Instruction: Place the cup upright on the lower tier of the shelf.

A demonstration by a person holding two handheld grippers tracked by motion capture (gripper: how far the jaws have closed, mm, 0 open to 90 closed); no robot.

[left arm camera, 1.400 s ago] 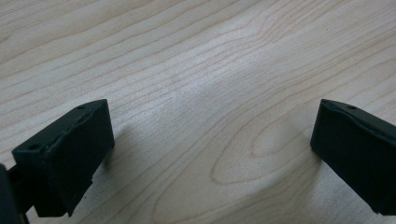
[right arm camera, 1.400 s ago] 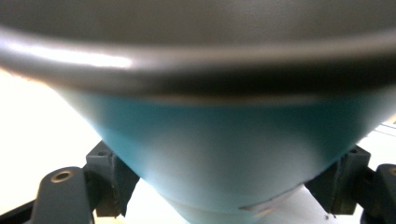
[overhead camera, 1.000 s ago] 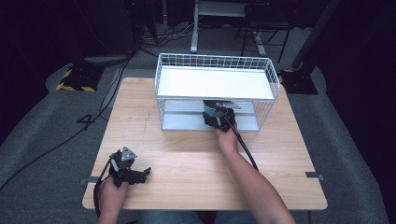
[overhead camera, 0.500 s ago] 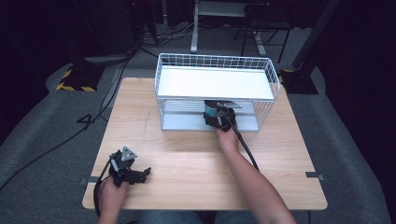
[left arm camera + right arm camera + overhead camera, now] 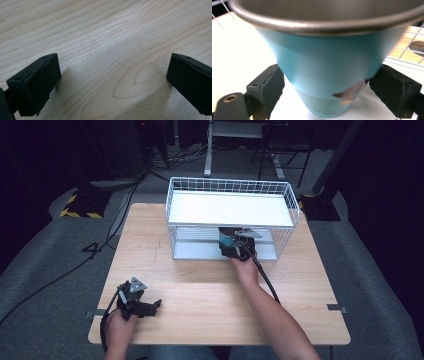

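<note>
Teal cup [image 5: 324, 72] between just-opening right tongs [image 5: 329, 85].

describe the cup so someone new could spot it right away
On the wooden table stands a white wire rack. On its lower shelf, between the jaws of the right gripper, which have just been opening, stands the cup: teal outside, grey metal rim, chipped paint low down.

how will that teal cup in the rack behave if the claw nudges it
The teal tapered metal cup looks stiff, with a rolled grey rim. Its base is much narrower than its mouth, so a high push would probably tip it. The smooth sloped wall may slip upward between the right claw pads, whose jaws have just been opening.
</note>
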